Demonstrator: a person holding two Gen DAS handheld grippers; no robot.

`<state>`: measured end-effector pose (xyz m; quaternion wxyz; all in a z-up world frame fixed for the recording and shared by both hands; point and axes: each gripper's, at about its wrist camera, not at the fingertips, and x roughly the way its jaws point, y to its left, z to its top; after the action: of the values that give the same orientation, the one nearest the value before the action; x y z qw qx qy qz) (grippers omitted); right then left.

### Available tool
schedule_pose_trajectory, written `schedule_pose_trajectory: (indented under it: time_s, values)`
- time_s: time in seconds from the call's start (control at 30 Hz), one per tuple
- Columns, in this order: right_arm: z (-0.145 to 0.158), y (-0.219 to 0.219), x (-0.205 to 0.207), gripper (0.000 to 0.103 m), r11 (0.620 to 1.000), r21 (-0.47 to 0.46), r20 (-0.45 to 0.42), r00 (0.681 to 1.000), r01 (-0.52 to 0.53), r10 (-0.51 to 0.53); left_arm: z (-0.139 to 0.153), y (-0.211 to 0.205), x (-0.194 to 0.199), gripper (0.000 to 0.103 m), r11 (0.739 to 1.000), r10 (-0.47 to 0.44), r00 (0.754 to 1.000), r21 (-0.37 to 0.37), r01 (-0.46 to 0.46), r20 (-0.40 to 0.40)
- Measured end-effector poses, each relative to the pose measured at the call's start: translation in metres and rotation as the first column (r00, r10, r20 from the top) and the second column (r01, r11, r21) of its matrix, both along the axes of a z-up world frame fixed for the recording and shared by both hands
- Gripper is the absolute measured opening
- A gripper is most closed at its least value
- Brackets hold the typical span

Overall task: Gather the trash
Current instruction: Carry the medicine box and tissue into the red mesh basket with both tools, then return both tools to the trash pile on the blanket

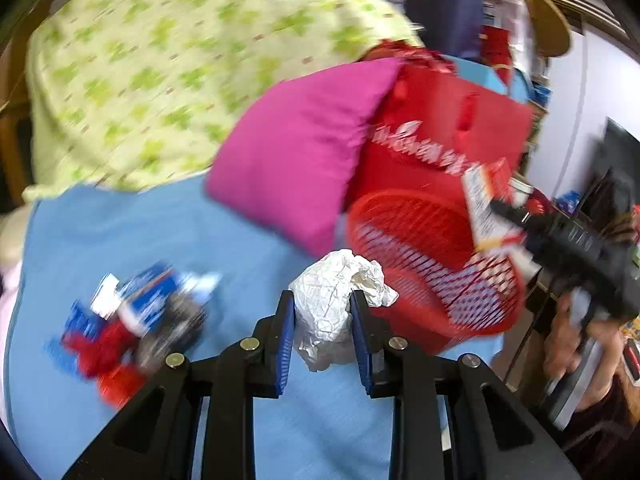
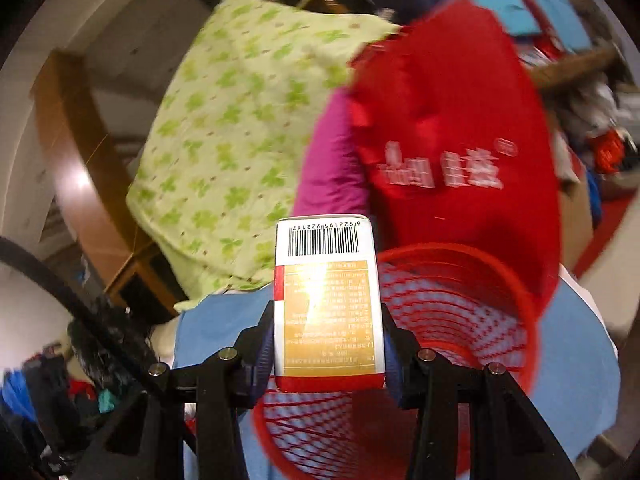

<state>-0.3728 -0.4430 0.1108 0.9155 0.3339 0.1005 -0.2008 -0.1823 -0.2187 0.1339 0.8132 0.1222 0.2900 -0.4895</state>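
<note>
1. Looking along the left gripper point(image 1: 322, 320), its blue pads are closed on a crumpled white paper wad point(image 1: 336, 304) held above the blue sheet point(image 1: 160, 232), just short of the red mesh basket point(image 1: 432, 264). The wad bulges past the pads, so a loose pinch could let it slip onto the bed. Only this view shows the pile of blue and red wrappers point(image 1: 132, 316) lying uncollected, and the right gripper point(image 1: 504, 216) carrying a carton point(image 1: 488, 208) at the basket's far rim.

2. Looking along the right gripper point(image 2: 329, 344), its fingers clamp the barcoded carton point(image 2: 328, 300) over the basket point(image 2: 440, 320) mouth. Released off-centre, it could strike the rim and tip the light basket. Only here is the basket seen to be empty.
</note>
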Motion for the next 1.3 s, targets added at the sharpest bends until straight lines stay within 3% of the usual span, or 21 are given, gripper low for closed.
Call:
schedule_pose_trajectory:
  time_s: [0.13, 0.2, 0.27, 0.33, 0.43, 0.53, 0.63, 0.77, 0.87, 0.93, 0.97, 1.03, 1.17, 1.3]
  values:
    - [-0.012, -0.021, -0.011, 0.050, 0.995, 0.099, 0.010, 1.000, 0.005, -0.006, 0.011, -0.047, -0.019, 0.033, 0.999, -0.052, 0.998, 0.013, 0.051, 0.044]
    - [-0.014, -0.026, -0.014, 0.052, 0.991, 0.135, 0.015, 1.000, 0.008, -0.011, 0.011, -0.066, -0.024, 0.034, 0.998, -0.064, 0.998, 0.025, 0.064, 0.027]
    - [-0.015, -0.029, -0.015, 0.057, 0.988, 0.155, 0.025, 1.000, 0.013, -0.017, 0.009, -0.076, -0.026, 0.042, 0.997, -0.064, 0.998, 0.043, 0.063, 0.019]
    - [-0.015, -0.032, -0.019, 0.069, 0.984, 0.178, 0.046, 0.999, 0.019, -0.027, 0.006, -0.080, -0.030, 0.057, 0.997, -0.051, 0.998, 0.055, 0.050, 0.032]
    - [-0.011, -0.029, -0.021, 0.070, 0.986, 0.169, 0.080, 0.997, 0.011, -0.025, 0.007, -0.068, -0.032, 0.061, 0.998, -0.043, 0.998, 0.043, 0.041, 0.046]
    - [0.002, -0.014, -0.023, 0.070, 0.995, 0.101, 0.156, 0.988, -0.014, -0.002, 0.008, -0.049, -0.026, 0.062, 1.000, -0.005, 0.998, 0.029, 0.003, 0.058]
    - [0.024, 0.019, -0.019, 0.069, 0.998, -0.059, 0.203, 0.978, -0.028, 0.039, 0.009, -0.010, -0.012, 0.064, 0.998, 0.067, 0.996, 0.001, -0.067, 0.053]
    - [0.043, 0.078, -0.003, 0.069, 0.962, -0.251, 0.241, 0.956, -0.107, 0.169, 0.003, 0.065, 0.013, 0.066, 0.969, 0.247, 0.966, -0.015, -0.247, 0.078]
    - [0.046, 0.120, 0.024, 0.070, 0.923, -0.338, 0.192, 0.946, -0.185, 0.260, -0.004, 0.117, 0.031, 0.067, 0.920, 0.390, 0.912, -0.007, -0.393, 0.126]
    - [0.041, 0.147, 0.049, 0.070, 0.895, -0.373, 0.125, 0.942, -0.246, 0.311, -0.012, 0.151, 0.044, 0.069, 0.872, 0.483, 0.863, 0.004, -0.489, 0.151]
    - [0.037, 0.157, 0.062, 0.070, 0.884, -0.379, 0.088, 0.940, -0.276, 0.331, -0.019, 0.170, 0.052, 0.069, 0.844, 0.528, 0.836, 0.016, -0.536, 0.148]
    - [0.025, 0.179, 0.092, 0.070, 0.863, -0.375, -0.015, 0.933, -0.339, 0.360, -0.031, 0.192, 0.062, 0.069, 0.813, 0.574, 0.810, 0.033, -0.581, 0.122]
    - [-0.015, 0.198, 0.149, 0.070, 0.857, -0.318, -0.235, 0.909, -0.405, 0.343, -0.059, 0.220, 0.074, 0.069, 0.778, 0.621, 0.780, 0.065, -0.625, 0.070]
    - [-0.058, 0.188, 0.194, 0.070, 0.887, -0.258, -0.384, 0.883, -0.383, 0.270, -0.092, 0.225, 0.081, 0.069, 0.771, 0.631, 0.775, 0.107, -0.628, 0.006]
